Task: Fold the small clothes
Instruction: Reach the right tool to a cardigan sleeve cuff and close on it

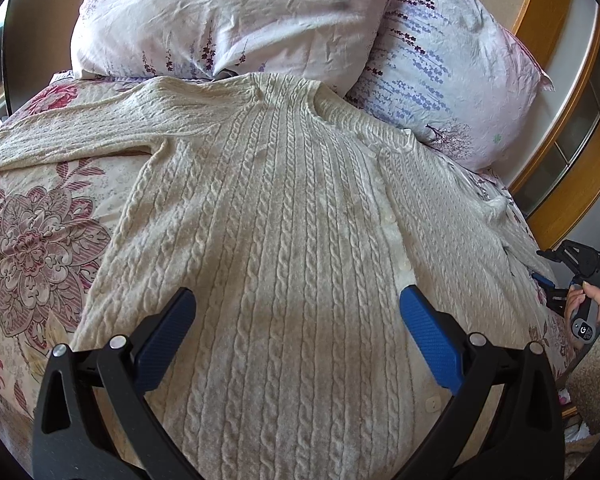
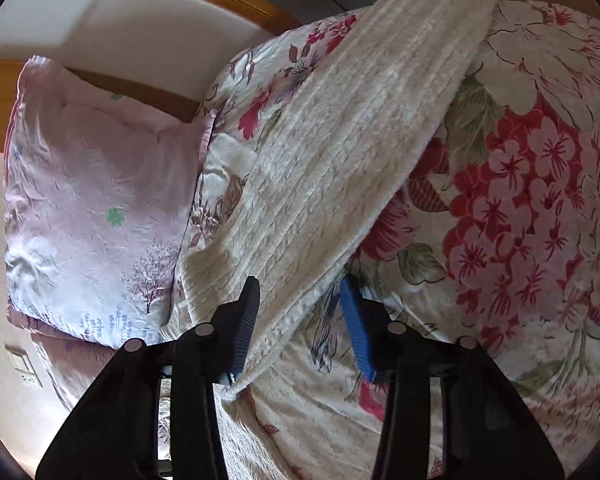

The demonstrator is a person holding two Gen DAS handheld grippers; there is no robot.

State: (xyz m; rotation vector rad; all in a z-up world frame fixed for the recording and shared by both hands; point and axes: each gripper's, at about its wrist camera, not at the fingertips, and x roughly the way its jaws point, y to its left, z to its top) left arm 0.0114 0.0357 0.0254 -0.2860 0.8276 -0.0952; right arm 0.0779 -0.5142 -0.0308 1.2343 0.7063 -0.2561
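Observation:
A cream cable-knit sweater (image 1: pixel 284 216) lies spread flat on a floral bedspread (image 1: pixel 32 224), neck toward the pillows, one sleeve stretched out to the left. My left gripper (image 1: pixel 298 320) hovers open over the sweater's lower body, holding nothing. In the right wrist view the sweater's other sleeve (image 2: pixel 340 168) runs diagonally across the bedspread (image 2: pixel 520 208). My right gripper (image 2: pixel 298 312) is open, its jaws on either side of the sleeve's end edge, not closed on it. The right gripper also shows in the left wrist view (image 1: pixel 576 280) at the bed's right edge.
Two pale floral pillows (image 1: pixel 236 20) (image 1: pixel 452 80) lean at the head of the bed; one shows in the right wrist view (image 2: pixel 96 208). A wooden headboard (image 1: pixel 556 92) curves behind them. A wall socket (image 2: pixel 24 364) is at lower left.

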